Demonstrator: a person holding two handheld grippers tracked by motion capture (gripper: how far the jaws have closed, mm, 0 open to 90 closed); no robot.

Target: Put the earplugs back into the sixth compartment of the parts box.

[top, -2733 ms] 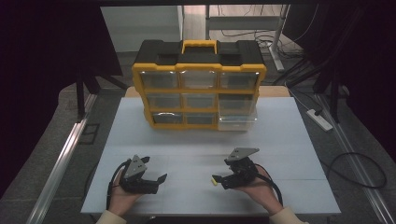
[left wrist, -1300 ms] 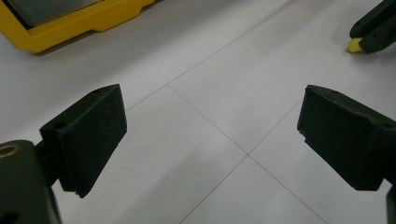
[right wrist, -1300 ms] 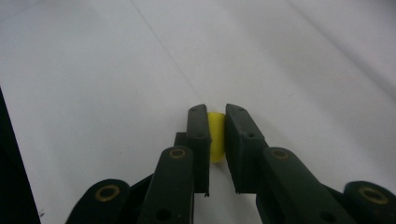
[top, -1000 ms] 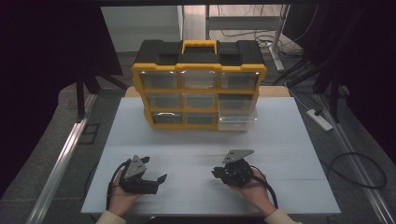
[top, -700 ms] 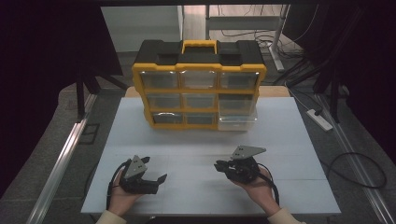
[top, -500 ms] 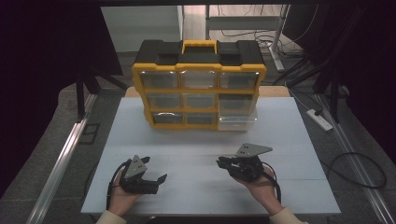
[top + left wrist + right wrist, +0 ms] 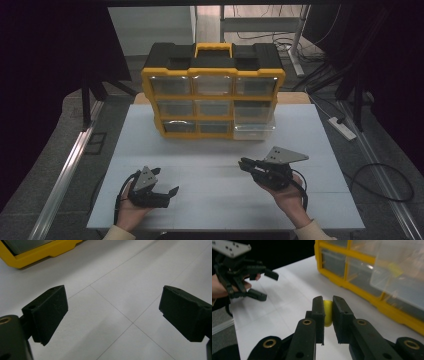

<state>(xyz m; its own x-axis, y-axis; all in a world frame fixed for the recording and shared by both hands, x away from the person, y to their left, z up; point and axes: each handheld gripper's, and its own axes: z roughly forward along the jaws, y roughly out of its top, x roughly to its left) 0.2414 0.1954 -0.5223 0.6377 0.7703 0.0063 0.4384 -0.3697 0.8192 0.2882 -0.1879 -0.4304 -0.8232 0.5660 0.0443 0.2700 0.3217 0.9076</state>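
Small yellow object: pinched between the jaws of the right hand-held gripper, held clear of the desk. Rounded, matte, smooth; exact shape not determinable, most of it hidden by the pads. Judged light and possibly soft, so moderate squeeze should suffice; the current hold across its middle appears sound, though a round body could roll out if pressure slackens.

Ahead and to the right of that hand-held gripper: a yellow-and-black organiser case with clear plastic drawers, rigid, glossy; its nearest lower drawer stands pulled out.

Left hand-held gripper: jaws spread wide, empty, low over the white matte desk, well apart from the right one.
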